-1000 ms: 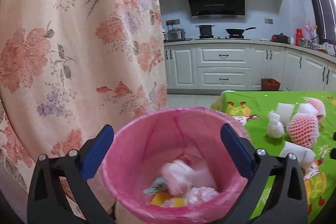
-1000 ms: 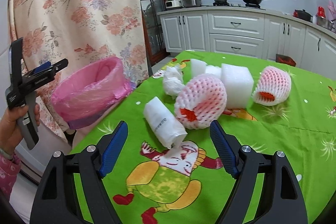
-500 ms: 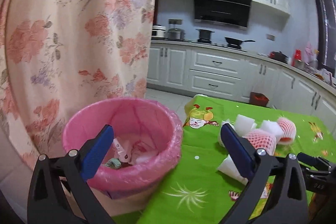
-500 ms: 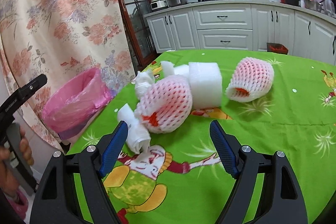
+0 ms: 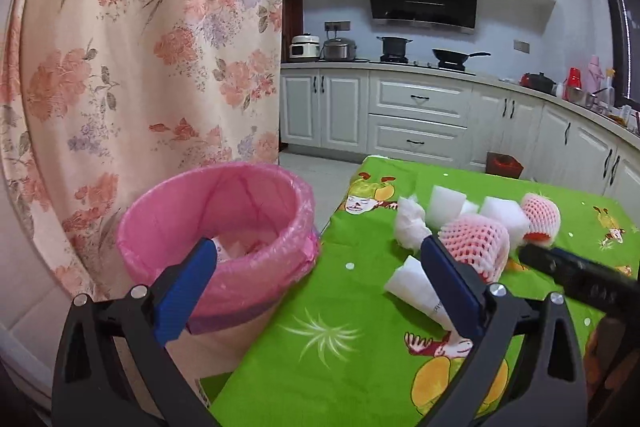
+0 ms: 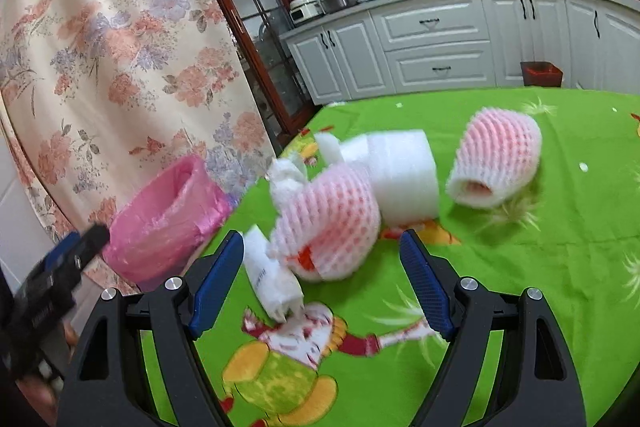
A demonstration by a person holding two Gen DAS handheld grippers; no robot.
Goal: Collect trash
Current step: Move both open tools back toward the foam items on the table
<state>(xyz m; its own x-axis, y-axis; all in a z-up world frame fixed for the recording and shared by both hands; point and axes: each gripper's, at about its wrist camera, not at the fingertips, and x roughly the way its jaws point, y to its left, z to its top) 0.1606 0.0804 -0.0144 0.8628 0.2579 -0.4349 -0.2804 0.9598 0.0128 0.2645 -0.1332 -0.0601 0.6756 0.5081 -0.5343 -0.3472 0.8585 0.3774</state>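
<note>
Both grippers, left gripper and right gripper, angle downward, jaws wide.

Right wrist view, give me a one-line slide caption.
Open right gripper faces foam fruit nets and wrappers on the green tablecloth, pink-lined bin alongside.
</note>
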